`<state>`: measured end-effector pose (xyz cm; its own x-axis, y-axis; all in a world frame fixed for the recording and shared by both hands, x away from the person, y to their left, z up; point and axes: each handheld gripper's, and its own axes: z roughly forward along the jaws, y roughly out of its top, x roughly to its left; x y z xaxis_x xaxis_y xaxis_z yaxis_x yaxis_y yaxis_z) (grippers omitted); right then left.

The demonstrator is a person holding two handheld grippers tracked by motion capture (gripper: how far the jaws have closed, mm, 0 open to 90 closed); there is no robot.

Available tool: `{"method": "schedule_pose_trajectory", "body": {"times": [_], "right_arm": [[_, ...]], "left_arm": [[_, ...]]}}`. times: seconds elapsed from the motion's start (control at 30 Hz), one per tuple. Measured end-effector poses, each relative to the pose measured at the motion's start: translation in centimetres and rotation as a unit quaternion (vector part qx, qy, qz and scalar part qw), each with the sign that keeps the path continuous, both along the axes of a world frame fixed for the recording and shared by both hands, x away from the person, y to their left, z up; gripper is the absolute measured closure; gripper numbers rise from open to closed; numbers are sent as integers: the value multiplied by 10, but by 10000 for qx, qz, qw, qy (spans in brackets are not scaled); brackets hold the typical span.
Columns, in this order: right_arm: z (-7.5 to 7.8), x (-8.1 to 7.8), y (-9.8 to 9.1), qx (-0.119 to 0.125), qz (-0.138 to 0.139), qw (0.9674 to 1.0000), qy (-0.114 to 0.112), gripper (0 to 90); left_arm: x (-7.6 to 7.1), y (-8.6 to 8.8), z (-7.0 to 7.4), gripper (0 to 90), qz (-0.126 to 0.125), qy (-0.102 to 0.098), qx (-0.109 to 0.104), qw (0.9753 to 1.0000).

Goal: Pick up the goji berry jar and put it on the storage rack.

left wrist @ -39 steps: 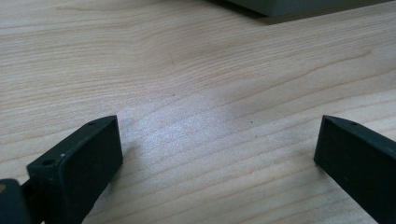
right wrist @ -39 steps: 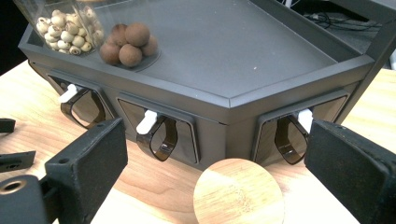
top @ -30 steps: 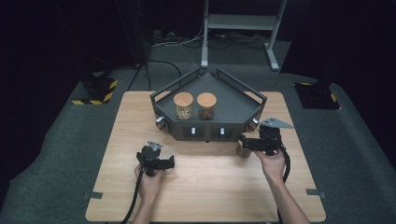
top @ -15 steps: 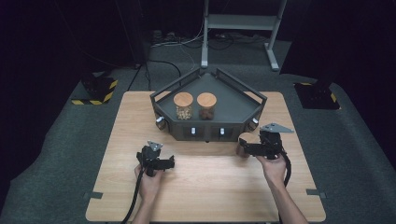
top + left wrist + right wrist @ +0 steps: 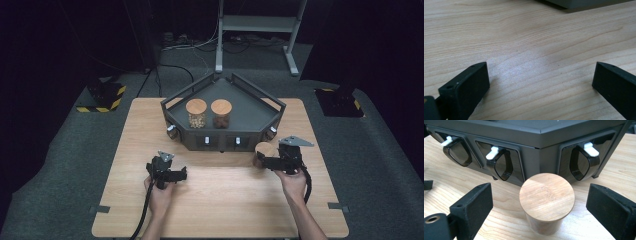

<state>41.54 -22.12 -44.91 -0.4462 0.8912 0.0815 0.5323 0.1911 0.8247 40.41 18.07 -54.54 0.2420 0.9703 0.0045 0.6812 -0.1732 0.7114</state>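
On the wooden table [image 5: 220, 200], over at eight o'clock from the middle, the left gripper [image 5: 176, 175] sits low in the person's left hand [image 5: 159, 196]. Its jaws stand wide apart with nothing between them but bare wood; in the left gripper view the left gripper [image 5: 541, 80] frames only grain, a dark edge of the tray [image 5: 579, 3] at one o'clock.

Centre stage, at twelve o'clock, the dark angular tray [image 5: 250, 117] carries two jars side by side: the jar of pale nuts [image 5: 196, 113] and, just to its right, the jar of dark contents [image 5: 221, 113], both with wooden lids.

Across to four o'clock now: the right gripper [image 5: 264, 161] lies level in the right hand [image 5: 291, 179], pointing left at a third wooden-lidded jar [image 5: 264, 151], which stands upright on the table just in front of the tray. In the right gripper view the right gripper [image 5: 539, 202] has the wooden-lidded jar [image 5: 547, 203] squarely between its jaws, yet both pads stand clear of it, a gap on each side. Open, no grip. Behind it, the tray's front face shows three dark dispensers [image 5: 503, 165] with white levers.
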Motion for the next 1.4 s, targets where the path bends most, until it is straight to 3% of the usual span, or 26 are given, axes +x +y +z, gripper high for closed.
{"method": "schedule_pose_trajectory", "body": {"times": [0.27,0.47,1.0,1.23,1.4], "right_arm": [[-8,0,-5,62,-151,9999,28,74],[-18,4,-5,59,-172,9996,230,71],[-35,2,-10,161,-88,9998,89,56],[-41,2,-11,336,-165,9991,217,59],[-46,2,-10,290,-261,9989,273,60]], "left_arm": [[0,0,0,11,1,0,-1,10000],[0,0,0,11,0,1,1,10000],[0,0,0,11,-1,-4,2,10000],[0,0,0,11,-1,-3,0,10000],[0,0,0,11,-1,-3,1,10000]]}}
